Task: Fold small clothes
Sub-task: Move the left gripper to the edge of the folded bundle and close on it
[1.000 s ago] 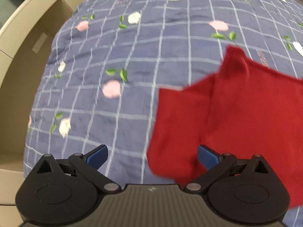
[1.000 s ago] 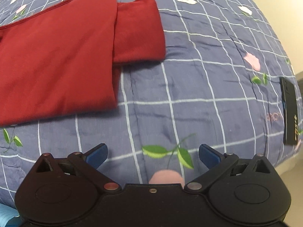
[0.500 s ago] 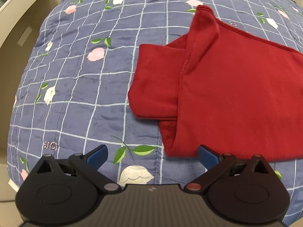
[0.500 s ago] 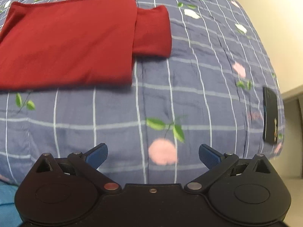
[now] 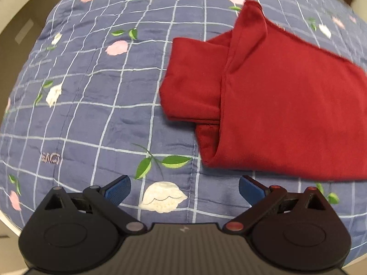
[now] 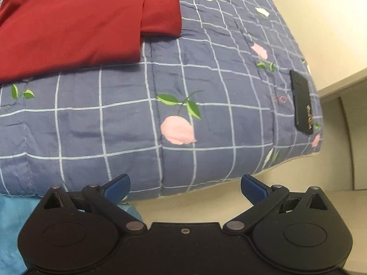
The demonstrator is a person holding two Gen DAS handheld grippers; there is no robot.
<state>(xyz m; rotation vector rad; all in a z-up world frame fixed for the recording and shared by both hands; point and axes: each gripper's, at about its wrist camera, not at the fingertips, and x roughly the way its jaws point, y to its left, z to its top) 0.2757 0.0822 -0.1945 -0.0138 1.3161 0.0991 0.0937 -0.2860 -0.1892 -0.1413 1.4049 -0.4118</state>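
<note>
Fabric first: the red T-shirt (image 5: 286,105) is thin, soft knit, light and limp, so it will drape and slide on itself rather than hold a crease; you will need to carry an edge flat and low across the quilt (image 5: 91,105). It lies in the right half of the left wrist view and the upper left of the right wrist view (image 6: 68,27), already doubled over, with 1 short sleeve (image 5: 192,84) poking out on each side. My guess is that the sleeves are the next fold. Pinch each sleeve (image 6: 161,13) at its cuff edge, through both layers, not at the thick seam where it may bunch.

Your left gripper (image 5: 184,189) hovers at the lower centre of its frame, jaws spread wide and empty, just short of the shirt's near corner. Your right gripper (image 6: 185,188) is likewise spread and holding nothing, sitting off the quilt's near edge, well apart from the shirt. A dark phone (image 6: 302,102) rests near the quilt's right border; keep the cloth from dragging over it.
</note>
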